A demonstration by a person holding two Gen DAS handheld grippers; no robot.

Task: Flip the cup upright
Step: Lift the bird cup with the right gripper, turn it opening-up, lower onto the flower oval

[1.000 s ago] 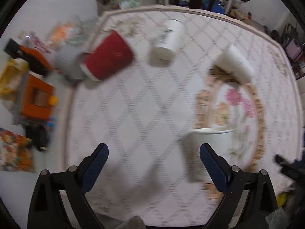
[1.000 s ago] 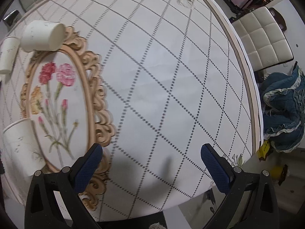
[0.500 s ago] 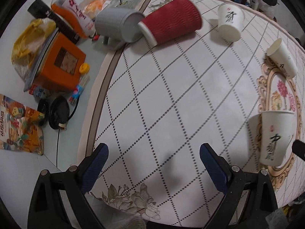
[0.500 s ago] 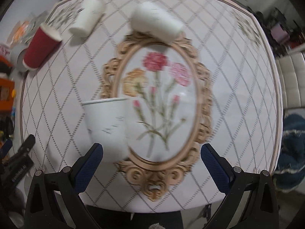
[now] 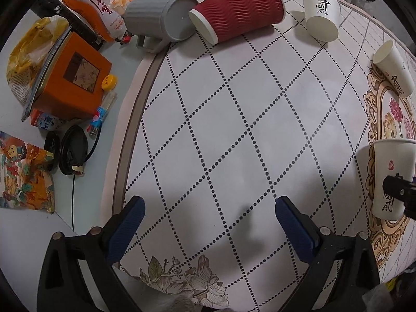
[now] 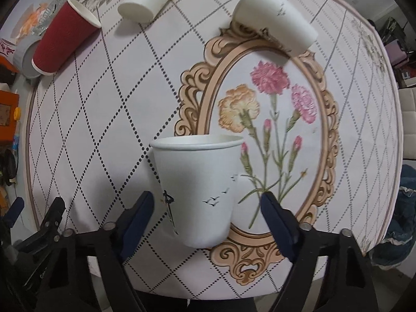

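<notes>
A white paper cup (image 6: 197, 189) with black script stands upright on the flowered tablecloth, between the fingers of my open right gripper (image 6: 206, 202); the pads stand apart from its sides. It also shows at the right edge of the left wrist view (image 5: 391, 176). A red ribbed cup (image 5: 238, 7) lies on its side at the far left, next to a grey mug (image 5: 158, 19) on its side. Two more white cups (image 5: 322, 14) (image 5: 394, 71) lie on their sides further back. My left gripper (image 5: 209, 213) is open and empty over bare cloth.
Left of the cloth lie an orange box (image 5: 69, 82), a bottle (image 5: 93, 7), a yellow bag (image 5: 28, 49), black lids (image 5: 72, 149) and a printed packet (image 5: 24, 178). The table's near edge (image 6: 208, 295) is close below the right gripper.
The right gripper swung left to face the upright white cup and closed in until the cup sits between its fingers. The left gripper's view moved left and steadied.
</notes>
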